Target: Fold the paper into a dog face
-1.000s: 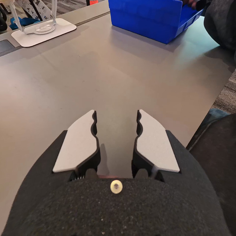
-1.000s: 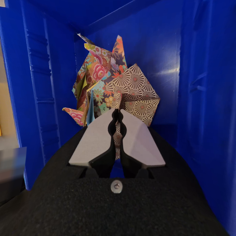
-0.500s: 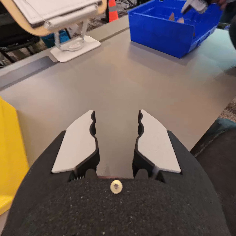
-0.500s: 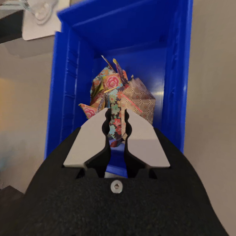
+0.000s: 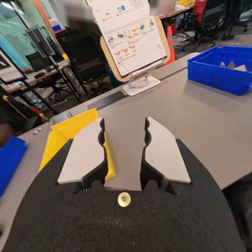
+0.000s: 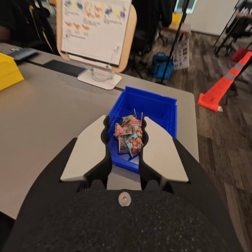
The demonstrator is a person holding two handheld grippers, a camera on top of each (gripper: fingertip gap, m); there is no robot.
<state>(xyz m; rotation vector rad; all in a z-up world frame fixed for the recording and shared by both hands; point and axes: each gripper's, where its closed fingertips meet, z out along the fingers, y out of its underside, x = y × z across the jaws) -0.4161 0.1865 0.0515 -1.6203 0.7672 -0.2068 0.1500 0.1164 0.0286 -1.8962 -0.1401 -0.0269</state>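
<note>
left gripper (image 5: 124, 120) with black body and grey finger plates: jaws spread wide, nothing between them, raised over bare grey tabletop (image 5: 177, 122). yellow plastic bin (image 5: 76, 130) just beside and partly under left finger, near left edge of table. second blue bin (image 5: 9, 156) further left, cut off by frame. right gripper (image 6: 124, 118): jaws parted, holding nothing, up above blue plastic bin (image 6: 151, 103) at far right corner of table. pile of folded patterned origami papers (image 6: 128, 133), floral and geometric prints, inside that blue bin, seen through gap between fingers, not touched by either finger. same blue bin (image 5: 218, 73) with paper tips showing in left view, at right edge. printed instruction sheet on tan board stand (image 6: 95, 34) with white base at far edge of table, between the bins. orange traffic cone (image 6: 220, 87) lying tipped on wood-look floor beyond right edge. both views motion blurred.
</note>
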